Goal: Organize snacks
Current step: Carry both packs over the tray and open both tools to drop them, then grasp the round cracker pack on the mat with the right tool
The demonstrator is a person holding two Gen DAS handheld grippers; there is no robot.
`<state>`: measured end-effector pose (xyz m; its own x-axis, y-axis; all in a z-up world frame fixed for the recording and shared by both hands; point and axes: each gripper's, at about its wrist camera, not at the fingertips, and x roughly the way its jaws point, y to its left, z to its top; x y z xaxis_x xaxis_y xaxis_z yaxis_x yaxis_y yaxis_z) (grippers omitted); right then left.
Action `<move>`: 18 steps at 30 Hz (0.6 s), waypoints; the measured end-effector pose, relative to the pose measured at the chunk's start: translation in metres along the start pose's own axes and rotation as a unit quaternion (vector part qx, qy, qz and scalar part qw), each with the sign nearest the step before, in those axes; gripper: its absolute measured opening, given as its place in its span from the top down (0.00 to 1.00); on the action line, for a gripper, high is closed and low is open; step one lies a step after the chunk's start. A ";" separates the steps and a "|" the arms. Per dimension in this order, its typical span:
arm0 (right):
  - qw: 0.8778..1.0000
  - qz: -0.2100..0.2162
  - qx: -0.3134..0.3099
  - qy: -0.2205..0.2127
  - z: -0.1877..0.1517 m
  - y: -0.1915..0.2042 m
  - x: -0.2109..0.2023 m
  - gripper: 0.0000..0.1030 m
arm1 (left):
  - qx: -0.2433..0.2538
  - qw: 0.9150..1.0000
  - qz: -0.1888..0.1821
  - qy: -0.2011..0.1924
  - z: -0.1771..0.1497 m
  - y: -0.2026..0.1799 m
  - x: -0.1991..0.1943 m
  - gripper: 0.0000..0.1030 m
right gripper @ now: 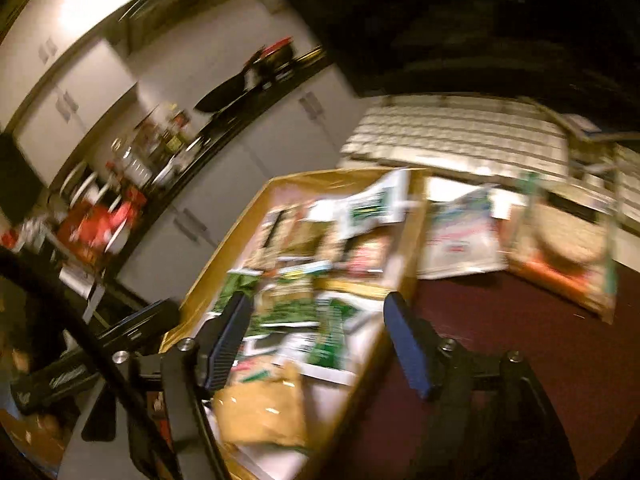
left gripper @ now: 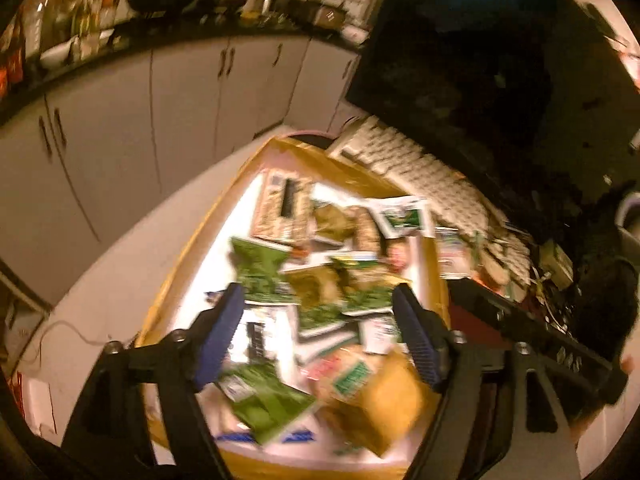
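Packets fill the cardboard box [left gripper: 276,152] that lies under both tools. The left tool [left gripper: 318,316] hangs over its near half with its blue pads spread wide and nothing between them. The right tool [right gripper: 316,316] stands just as wide and empty, its right-hand pad out past the box's side wall above the dark red worktop [right gripper: 500,340].

Nearest the left tool, just below and ahead of its tips, lie a green packet [left gripper: 264,400] and a tan kraft pouch [left gripper: 384,404], the pouch overlapping its neighbours. Further ahead, green-and-white sachets [left gripper: 340,292] sit in a loose heap, and beyond them, near the far wall of the box, a long patterned packet [left gripper: 280,208] lies flat. To the right of the right tool and well ahead of it, outside the box, a white bag [right gripper: 460,240] and a larger orange-trimmed bag [right gripper: 568,248] rest on the worktop against a pale keyboard [right gripper: 460,132].

All of these look light, thin and crinkly, likely slick film that buckles under pressure, with contents that may crush. A flat sealed edge or a corner sticking up from the pile is the safer place to pinch, as a bulging middle would probably slide out. The kraft pouch seems stiffer and should hold best near its top fold. Motion blur hides finer detail.
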<state>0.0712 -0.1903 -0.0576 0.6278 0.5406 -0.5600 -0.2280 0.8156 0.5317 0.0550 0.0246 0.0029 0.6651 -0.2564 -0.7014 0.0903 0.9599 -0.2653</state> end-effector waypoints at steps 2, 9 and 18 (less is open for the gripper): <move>1.000 -0.026 0.011 -0.012 0.001 -0.020 -0.012 0.31 | 0.022 1.000 -0.008 -0.004 -0.005 -0.017 -0.007 0.22; 0.988 -0.132 0.074 -0.038 0.021 -0.104 -0.043 0.31 | 0.073 0.996 -0.044 0.025 -0.021 -0.064 -0.005 0.22; 0.973 -0.186 0.135 0.011 0.046 -0.159 -0.007 0.56 | 0.085 0.994 -0.058 0.047 -0.031 -0.081 0.002 0.22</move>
<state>0.1372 -0.3333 -0.1089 0.6123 0.2243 -0.7581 0.2180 0.8738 0.4347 0.0259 -0.0576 0.0026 0.5707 -0.3689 -0.7336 0.2923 0.9262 -0.2383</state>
